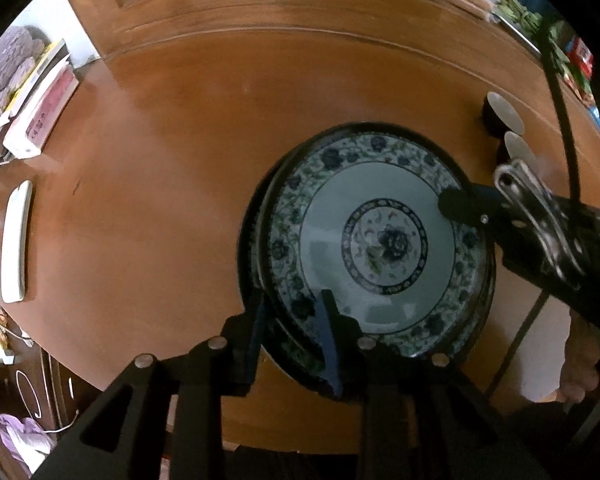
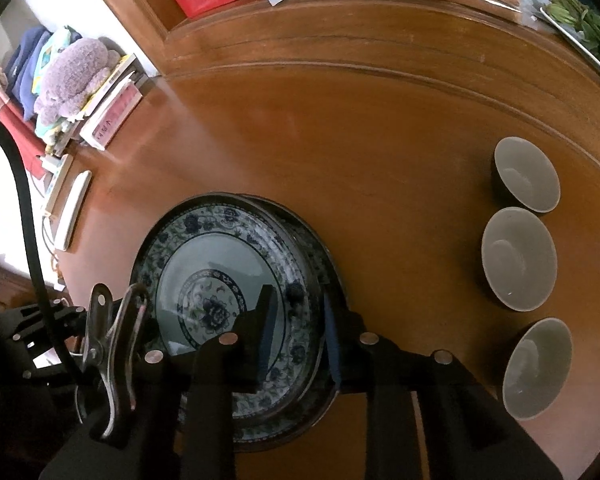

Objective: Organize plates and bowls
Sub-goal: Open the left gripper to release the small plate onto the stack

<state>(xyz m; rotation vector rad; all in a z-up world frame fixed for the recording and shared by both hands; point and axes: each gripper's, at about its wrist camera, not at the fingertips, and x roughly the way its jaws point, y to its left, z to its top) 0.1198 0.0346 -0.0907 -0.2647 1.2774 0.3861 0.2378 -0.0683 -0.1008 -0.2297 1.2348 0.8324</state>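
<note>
l wrist: steep down, close | r wrist: same | shared: plates

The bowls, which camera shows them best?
The right wrist view: all three bowls stand in a row, insides visible, right of the plates. The left wrist view catches only two at its edge, partly hidden.

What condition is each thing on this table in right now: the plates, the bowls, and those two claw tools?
Top plate: upright, empty, on a stack of plates.
Three bowls: upright, empty, in a row, not stacked.
Left gripper: jaws astride the top plate's rim, a gap showing on one side.
Right gripper: jaws astride the opposite rim, slightly apart.
Table: wooden, bare around the dishes.
</note>
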